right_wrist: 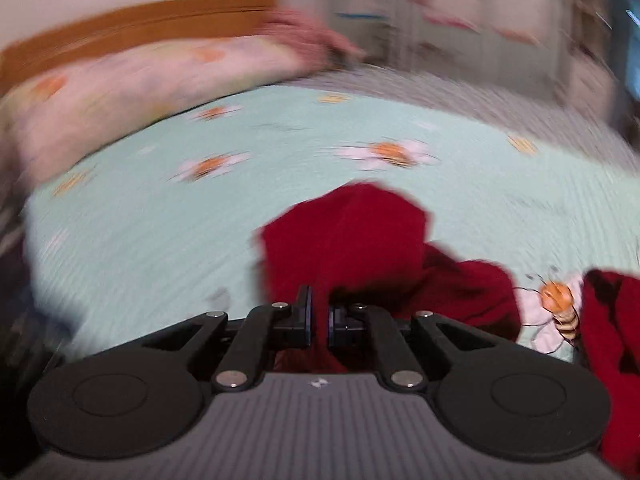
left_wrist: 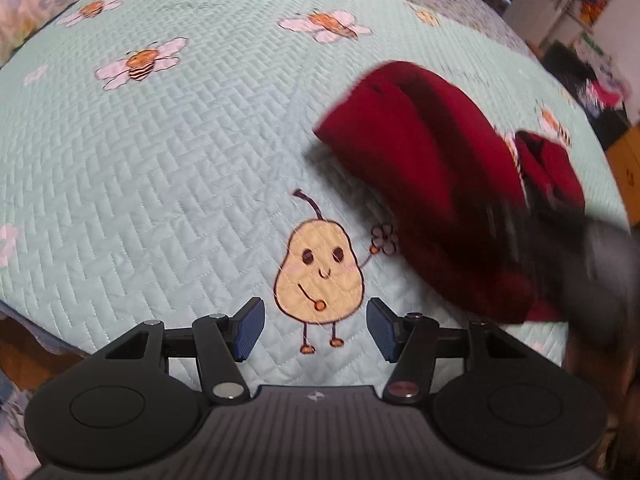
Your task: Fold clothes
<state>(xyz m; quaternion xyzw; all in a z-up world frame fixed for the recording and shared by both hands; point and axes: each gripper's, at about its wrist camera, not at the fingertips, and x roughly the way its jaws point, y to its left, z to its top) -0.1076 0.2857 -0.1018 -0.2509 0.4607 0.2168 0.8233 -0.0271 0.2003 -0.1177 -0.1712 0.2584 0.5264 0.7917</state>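
Left wrist view: my left tool (left_wrist: 316, 326) hangs spread and empty above the pear figure (left_wrist: 319, 270) stitched on the mint quilt (left_wrist: 160, 160) of the bed, while the red garment (left_wrist: 432, 184) rises in a blurred fold to the right. In the right wrist view, my right tool (right_wrist: 319, 316) is pinching a fold of that red garment (right_wrist: 344, 236); the rest of the cloth lies bunched to the right, beside an embroidered bee (right_wrist: 560, 308)
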